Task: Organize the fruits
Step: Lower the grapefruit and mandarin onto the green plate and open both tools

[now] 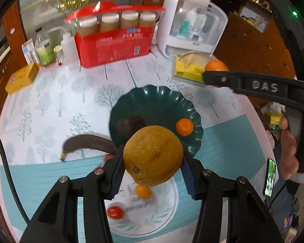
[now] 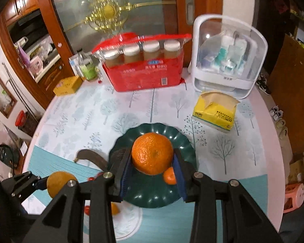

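Note:
My left gripper point(image 1: 152, 170) is shut on a large dull-yellow orange point(image 1: 153, 156), held above the table near the front rim of the dark green plate point(image 1: 158, 99). On the plate lie a small mandarin point(image 1: 184, 127) and a dark round fruit point(image 1: 129, 123). My right gripper point(image 2: 152, 170) is shut on a bright orange point(image 2: 152, 152) above the green plate point(image 2: 152, 198), with a small mandarin point(image 2: 170, 175) below it. A blackened banana point(image 1: 87, 144) lies left of the plate. A small yellow-orange fruit point(image 1: 143, 191) and a red tomato point(image 1: 115, 212) sit on the table below.
Along the back stand a red pack of jars point(image 1: 113, 40), a white clear-fronted case point(image 1: 192, 28), bottles point(image 1: 44, 48) and a yellow box point(image 1: 21, 78). A yellow tissue pack point(image 2: 214, 113) lies right of the plate. A phone point(image 1: 270, 176) rests near the table's right edge.

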### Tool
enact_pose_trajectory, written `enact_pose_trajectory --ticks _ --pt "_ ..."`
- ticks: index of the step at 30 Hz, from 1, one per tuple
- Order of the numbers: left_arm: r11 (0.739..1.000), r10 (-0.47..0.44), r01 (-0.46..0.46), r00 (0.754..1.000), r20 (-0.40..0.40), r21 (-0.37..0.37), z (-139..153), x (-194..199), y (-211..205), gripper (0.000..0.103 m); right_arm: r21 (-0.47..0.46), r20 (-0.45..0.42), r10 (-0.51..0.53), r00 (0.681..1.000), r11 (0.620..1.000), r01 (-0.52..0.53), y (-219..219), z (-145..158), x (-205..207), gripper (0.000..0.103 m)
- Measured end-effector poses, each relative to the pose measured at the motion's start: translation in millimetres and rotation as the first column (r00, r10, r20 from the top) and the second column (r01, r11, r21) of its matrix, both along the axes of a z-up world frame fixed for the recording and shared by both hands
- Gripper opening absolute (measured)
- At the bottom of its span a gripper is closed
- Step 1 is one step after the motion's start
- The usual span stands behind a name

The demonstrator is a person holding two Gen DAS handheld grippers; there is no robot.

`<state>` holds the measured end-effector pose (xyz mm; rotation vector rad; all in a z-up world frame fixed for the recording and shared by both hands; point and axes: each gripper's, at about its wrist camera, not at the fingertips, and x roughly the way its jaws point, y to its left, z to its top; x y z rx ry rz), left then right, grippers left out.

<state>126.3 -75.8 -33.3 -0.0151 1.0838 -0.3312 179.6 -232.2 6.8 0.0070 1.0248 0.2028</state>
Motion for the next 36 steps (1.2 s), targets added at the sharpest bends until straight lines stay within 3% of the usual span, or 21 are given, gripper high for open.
enact_pose_trajectory --ticks 6,11,18,27,29,31,36 --pt "0.992 0.123 -0.123 0.991 -0.057 0.006 -54.1 15.0 -32.6 0.05 0.011 -0.095 0.093 0.991 0.996 -0.092 -6.9 -62.7 26.1 0.039" --pt "0.972 0.237 -0.235 0.968 -0.084 0.03 -94.9 28.5 -39.7 0.05 0.015 -0.173 0.151 0.973 0.988 -0.151 -9.7 -115.7 40.7 0.039" --pt "0.96 0.277 -0.27 0.953 -0.119 0.077 -128.5 41.6 -45.3 0.05 0.037 -0.23 0.176 0.957 0.984 -0.172 -7.8 -159.8 61.4 0.039" --pt "0.958 0.282 -0.271 0.949 -0.141 0.095 -147.4 49.1 -44.8 0.054 0.015 -0.224 0.187 0.957 0.982 -0.188 1.4 -180.5 72.0 0.041" --pt "0.961 0.272 -0.261 0.954 -0.13 0.09 -144.4 50.1 -45.8 0.07 0.027 -0.227 0.186 0.956 0.982 -0.185 1.6 -180.6 73.7 0.044" --pt "0.96 0.272 -0.262 0.956 -0.107 0.098 -139.1 50.2 -47.0 0.08 0.034 -0.223 0.187 0.957 0.982 -0.183 0.4 -180.6 74.0 0.047" --pt "0.959 0.267 -0.254 0.958 -0.104 0.123 -134.6 50.6 -48.6 0.082 0.047 -0.196 0.177 0.964 0.984 -0.171 -2.5 -174.6 68.6 0.048"
